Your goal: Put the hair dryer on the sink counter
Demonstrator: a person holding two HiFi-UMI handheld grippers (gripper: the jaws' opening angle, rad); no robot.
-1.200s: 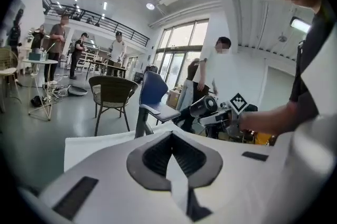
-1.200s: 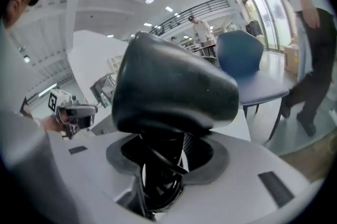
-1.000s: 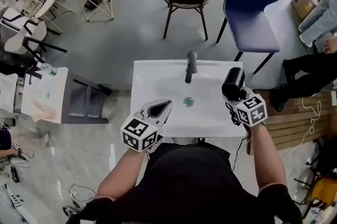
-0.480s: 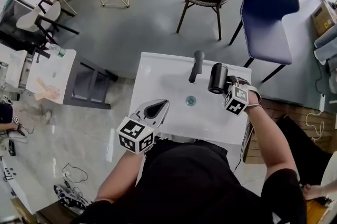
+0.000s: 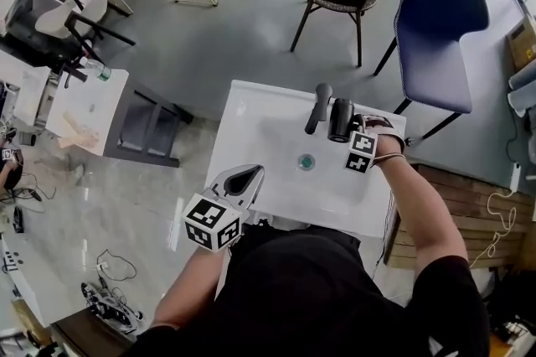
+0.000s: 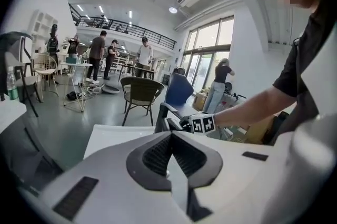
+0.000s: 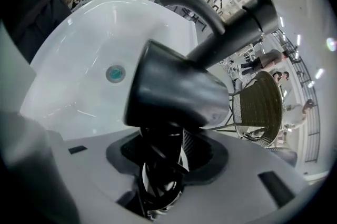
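Black plastic hair dryer [image 5: 340, 119] was over the white ceramic sink bench [image 5: 243, 112], not yet set down

The right gripper [image 5: 355, 134] had its fingers clamped on the handle, at one o'clock of the drain [image 5: 306, 162], just beside the dark tap [image 5: 318, 104]; lowering and release remained; the left gripper [image 5: 241, 179] had its fingers together, empty, at seven o'clock.

Open basin [image 5: 268, 147] — faucet [image 5: 316, 108] behind
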